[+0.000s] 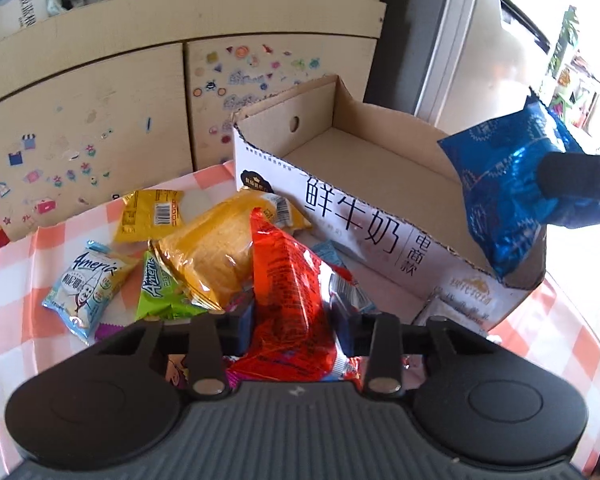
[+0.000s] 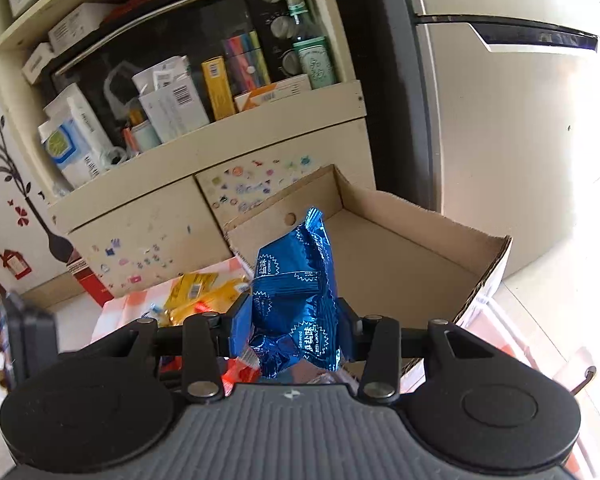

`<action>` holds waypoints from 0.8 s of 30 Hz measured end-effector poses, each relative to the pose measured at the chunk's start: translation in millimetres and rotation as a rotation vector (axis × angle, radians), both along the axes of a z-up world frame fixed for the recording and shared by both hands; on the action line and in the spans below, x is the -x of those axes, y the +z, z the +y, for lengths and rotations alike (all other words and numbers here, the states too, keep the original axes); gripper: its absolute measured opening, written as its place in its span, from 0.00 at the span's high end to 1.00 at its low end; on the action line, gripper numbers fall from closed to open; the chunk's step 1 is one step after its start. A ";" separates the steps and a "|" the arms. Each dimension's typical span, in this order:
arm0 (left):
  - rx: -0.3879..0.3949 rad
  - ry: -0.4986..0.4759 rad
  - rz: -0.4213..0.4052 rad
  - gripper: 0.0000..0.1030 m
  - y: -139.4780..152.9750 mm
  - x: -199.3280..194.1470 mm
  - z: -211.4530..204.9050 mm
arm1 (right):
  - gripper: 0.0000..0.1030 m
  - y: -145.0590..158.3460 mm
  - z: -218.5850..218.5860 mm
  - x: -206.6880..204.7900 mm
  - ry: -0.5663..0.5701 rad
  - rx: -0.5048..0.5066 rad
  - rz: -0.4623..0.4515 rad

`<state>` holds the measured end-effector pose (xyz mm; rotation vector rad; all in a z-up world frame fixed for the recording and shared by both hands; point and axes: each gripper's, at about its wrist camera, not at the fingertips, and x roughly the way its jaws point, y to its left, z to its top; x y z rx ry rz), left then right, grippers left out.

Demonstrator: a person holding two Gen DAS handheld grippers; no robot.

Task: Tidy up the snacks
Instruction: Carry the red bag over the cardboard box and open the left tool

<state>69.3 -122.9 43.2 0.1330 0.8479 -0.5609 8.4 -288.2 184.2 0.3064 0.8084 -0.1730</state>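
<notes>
My left gripper (image 1: 296, 322) is shut on a red snack packet (image 1: 288, 280), which stands up between its jaws over the pile on the table. My right gripper (image 2: 292, 330) is shut on a crinkled blue foil packet (image 2: 296, 288) and holds it in the air. From the left wrist view that blue packet (image 1: 508, 188) hangs over the right end of the open cardboard box (image 1: 360, 220), with the right gripper (image 1: 572, 184) behind it. The box (image 2: 496, 264) shows a bare cardboard floor.
A big yellow packet (image 1: 208, 252), a small yellow one (image 1: 148, 212), a pale blue packet (image 1: 86, 284) and a green one (image 1: 160, 292) lie left of the box on the pink checked tablecloth (image 1: 16, 280). A stickered cabinet (image 1: 100, 120) stands behind, a fridge (image 2: 500, 120) at right.
</notes>
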 end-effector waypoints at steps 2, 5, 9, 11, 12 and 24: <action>0.004 0.001 -0.018 0.68 3.2 1.0 0.0 | 0.51 -0.1 -4.4 -4.4 -0.003 0.005 0.001; 0.015 0.010 -0.049 0.73 8.3 2.8 1.2 | 0.51 -1.6 -8.6 -8.6 -0.009 0.004 0.009; 0.032 0.017 -0.064 0.75 10.9 3.2 2.1 | 0.51 -3.1 -13.1 -14.3 -0.014 -0.009 0.019; 0.027 0.006 -0.053 0.75 8.0 3.0 0.1 | 0.51 -3.0 -15.6 -15.7 -0.019 -0.015 0.021; 0.017 -0.004 -0.051 0.74 5.7 3.6 -2.2 | 0.51 -3.2 -17.0 -16.2 -0.025 -0.021 0.023; 0.051 -0.008 -0.050 0.77 -1.2 8.9 -11.6 | 0.51 -3.7 -30.8 -17.8 -0.070 -0.068 0.044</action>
